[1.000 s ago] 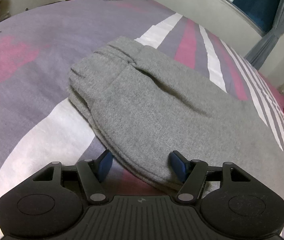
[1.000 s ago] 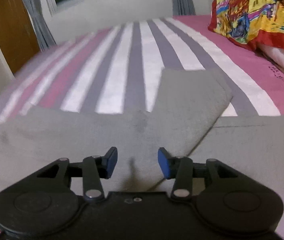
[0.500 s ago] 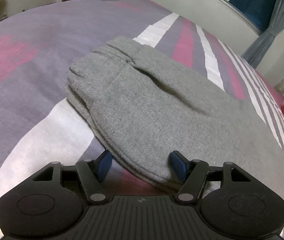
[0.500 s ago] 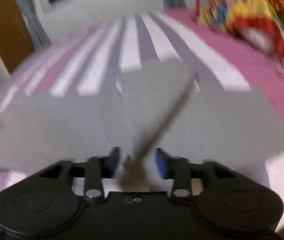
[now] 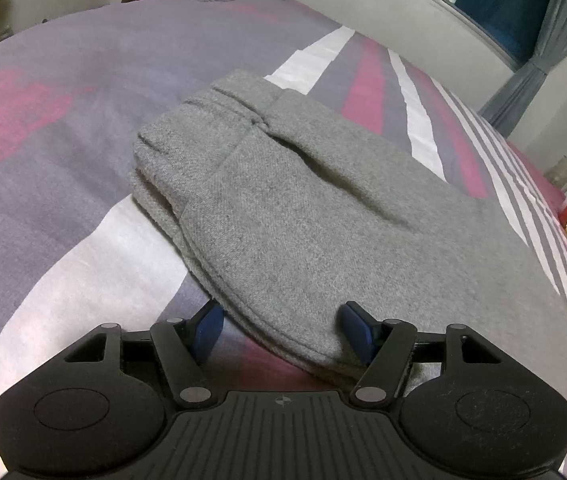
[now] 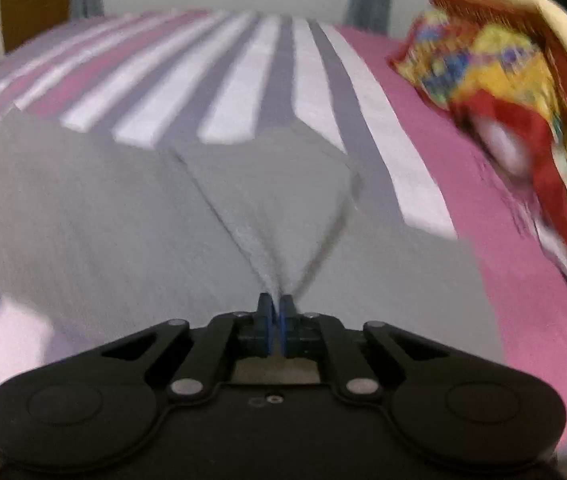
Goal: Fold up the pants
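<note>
— Striped bedspread (image 5: 95,248) under everything, purple, pink and white; window and curtains behind. We log the grey pants (image 5: 315,216) lying across the bed, waistband end toward the foot-side edge in the left wrist view, legs running away to the right toward the patterned pillow (image 6: 495,76).

— Long axis, then?

— Along the bed's near edge, as far as we can judge, from our left hand to our right. Our left gripper (image 5: 279,326) sits at the waistband end, jaws standing apart, the folded hem lying between the pads (image 5: 207,326) without being pinched.

— And the other end?

— Our right gripper (image 6: 275,320) is clamped tight on a pinch of grey cloth; a ridge of fabric rises from the pads and fans out toward the leg end. That view is blurred, so we can't tell which layer it has.

— So the fold turns on what?

— We reckon the right hand carries its end along that long axis toward the left hand, which is nearer the waistband and could anchor it.
</note>
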### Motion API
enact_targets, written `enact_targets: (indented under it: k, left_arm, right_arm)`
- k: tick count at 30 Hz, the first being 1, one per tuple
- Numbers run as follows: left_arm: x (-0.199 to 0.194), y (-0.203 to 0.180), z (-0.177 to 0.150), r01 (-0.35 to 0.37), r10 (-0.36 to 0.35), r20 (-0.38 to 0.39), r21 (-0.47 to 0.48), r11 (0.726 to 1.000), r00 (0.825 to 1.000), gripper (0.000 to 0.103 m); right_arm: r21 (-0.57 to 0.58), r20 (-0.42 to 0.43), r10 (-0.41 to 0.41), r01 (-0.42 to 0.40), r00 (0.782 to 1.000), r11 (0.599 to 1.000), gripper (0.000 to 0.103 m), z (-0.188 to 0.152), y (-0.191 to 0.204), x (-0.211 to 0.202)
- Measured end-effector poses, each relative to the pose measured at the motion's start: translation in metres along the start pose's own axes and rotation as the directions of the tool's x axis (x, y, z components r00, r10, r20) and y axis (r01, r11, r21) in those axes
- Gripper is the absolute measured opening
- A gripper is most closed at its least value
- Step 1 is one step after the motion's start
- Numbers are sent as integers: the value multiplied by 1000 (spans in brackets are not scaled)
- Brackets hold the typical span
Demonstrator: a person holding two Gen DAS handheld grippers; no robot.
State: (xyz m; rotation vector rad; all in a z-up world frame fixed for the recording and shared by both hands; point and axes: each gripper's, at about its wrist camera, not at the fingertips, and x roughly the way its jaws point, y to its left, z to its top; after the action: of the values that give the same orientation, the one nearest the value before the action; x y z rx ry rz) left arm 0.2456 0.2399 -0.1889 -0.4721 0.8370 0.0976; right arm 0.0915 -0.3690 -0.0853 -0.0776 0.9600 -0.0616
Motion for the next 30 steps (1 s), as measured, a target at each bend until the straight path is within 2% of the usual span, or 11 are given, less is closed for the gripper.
enact_targets:
  k: [2,3,4,8,11,14,18,24,26,27,30]
  left_arm:
    - [0,0,-1,-1,1,1,1,1000,1000,66]
    - [-1,-1,-1,0,0,2,2,1000,1000,66]
    - [0,0,-1,0,0,2,2,1000,1000,67]
    - [0,-2,0,-6,6,1,2,1000,1000,67]
    - [0,-2,0,-6,6,-3,2,1000,1000,67]
    - [1,-1,1,-1,1,-6,5,1000,1000,68]
    - [1,-2,1,-7,7,-4,6,1000,1000,68]
    - [1,-2,-2,-2,2,2,6,1000,1000,69]
    - [1,-2,-2,-2,2,1,6,1000,1000,69]
    - [1,-2,-2,-1,1,1,7,1000,1000,69]
    - [1,-2,-3,2,-2,0,11,1000,1000,69]
  right_arm:
    - [-39,25,-21,22,999,999,9,-4,-2,-1]
    - [-45,78,-8,11,997,999,28,-2,-1,-11]
    - [-58,136,19,-11,991,998,33,0,1,-22]
    - [-231,202,54,-6,978,973,37,22,34,-27]
    - [-383,216,4,81,976,920,37,37,66,-18]
    - [-419,255,19,93,967,903,44,48,81,-26]
    - [-504,218,-3,116,976,856,48,63,87,4]
    - [-611,158,-60,145,986,778,44,67,99,45]
    - [-591,147,-75,149,986,793,22,73,93,52]
    - [-550,143,-78,145,987,823,5,78,85,52]
    - [-294,245,-22,96,969,951,4,91,41,22]
